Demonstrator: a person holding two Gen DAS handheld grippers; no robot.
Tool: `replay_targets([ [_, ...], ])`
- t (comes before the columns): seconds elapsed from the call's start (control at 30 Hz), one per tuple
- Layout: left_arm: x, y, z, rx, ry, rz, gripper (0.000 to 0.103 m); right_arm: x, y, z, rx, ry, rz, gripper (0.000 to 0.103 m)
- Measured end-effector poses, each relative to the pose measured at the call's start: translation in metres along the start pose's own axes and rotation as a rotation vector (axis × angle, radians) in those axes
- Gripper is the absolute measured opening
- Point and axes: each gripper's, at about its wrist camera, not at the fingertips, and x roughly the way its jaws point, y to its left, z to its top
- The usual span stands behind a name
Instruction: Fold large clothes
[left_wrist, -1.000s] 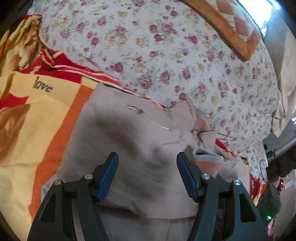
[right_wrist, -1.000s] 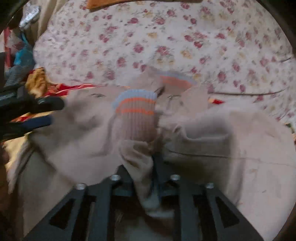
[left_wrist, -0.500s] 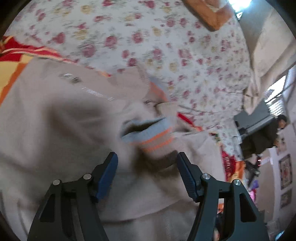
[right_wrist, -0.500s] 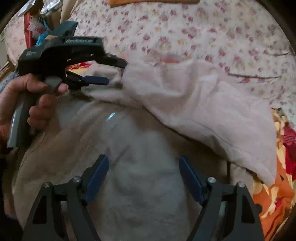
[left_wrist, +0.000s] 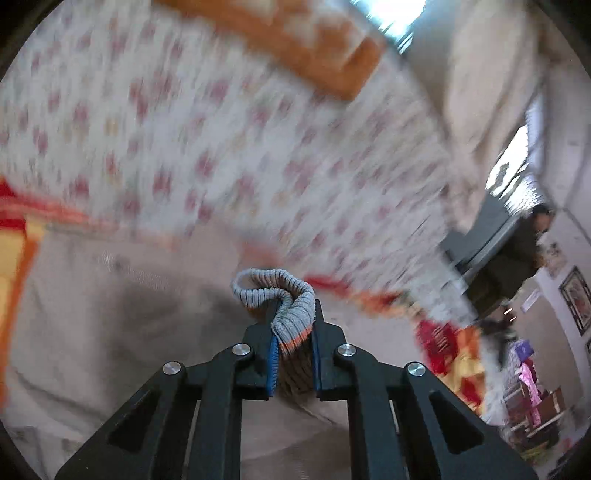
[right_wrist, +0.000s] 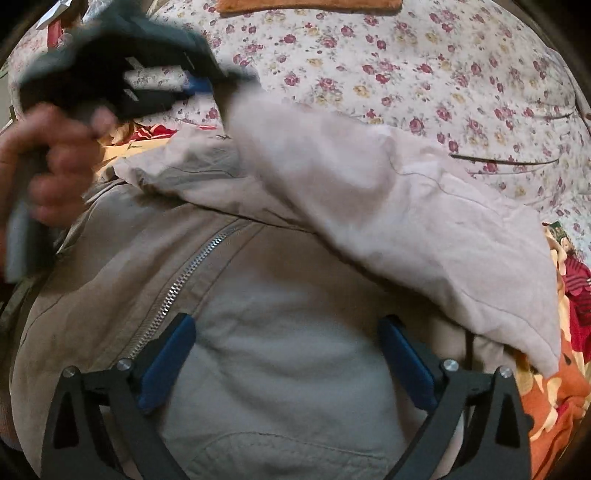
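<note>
Jacket first: my big beige zip-up cotton jacket (right_wrist: 280, 369) lies spread on the bed, over the white sheet with small red flowers (right_wrist: 424, 62), with an orange-and-yellow blanket (right_wrist: 561, 398) poking out at the right.

My left gripper (left_wrist: 293, 332) is clamped tight on the grey ribbed knit cuff with orange stripes (left_wrist: 284, 299), so the beige sleeve (right_wrist: 388, 192) hangs stretched across the jacket body. My right gripper (right_wrist: 286, 365) is opening, nearly at its widest, over the chest panel; the pads aren't pressing any cloth.

What could go wrong, I reckon: ribbed knit is stretchy, so a quick pull could slip the cuff out and the sleeve flops back. With nothing pinning the body, the whole jacket may drag along and bunch up.

Only the left wrist view shows the pinch on the cuff. Only the right shows the silver zipper (right_wrist: 184, 284), the full sleeve and my left hand (right_wrist: 48, 173) on the handle.
</note>
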Motion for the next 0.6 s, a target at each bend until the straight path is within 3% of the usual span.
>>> replay_targets([
  [0.1,-0.045,0.01,0.013,-0.009,-0.11,0.081,0.009,0.0,0.0,0.0,0.0,0.0,-0.002,0.102],
  [0.2,-0.077,0.053,0.018,-0.101,-0.16,0.267,0.009,0.002,-0.002,0.002,-0.001,0.001,-0.003,0.103],
  [0.33,-0.081,0.109,0.011,-0.256,-0.1,0.371,0.009,0.002,-0.003,0.001,-0.001,0.0,-0.001,0.102],
  [0.4,-0.069,0.126,0.001,-0.304,-0.042,0.352,0.01,0.002,-0.004,0.001,0.0,0.0,0.0,0.102],
  [0.53,-0.055,0.126,-0.01,-0.288,0.024,0.412,0.018,0.002,-0.003,0.001,0.002,0.003,0.001,0.102],
  [0.6,-0.063,0.123,-0.011,-0.293,0.021,0.442,0.026,0.002,-0.004,0.002,0.004,0.013,0.003,0.102],
])
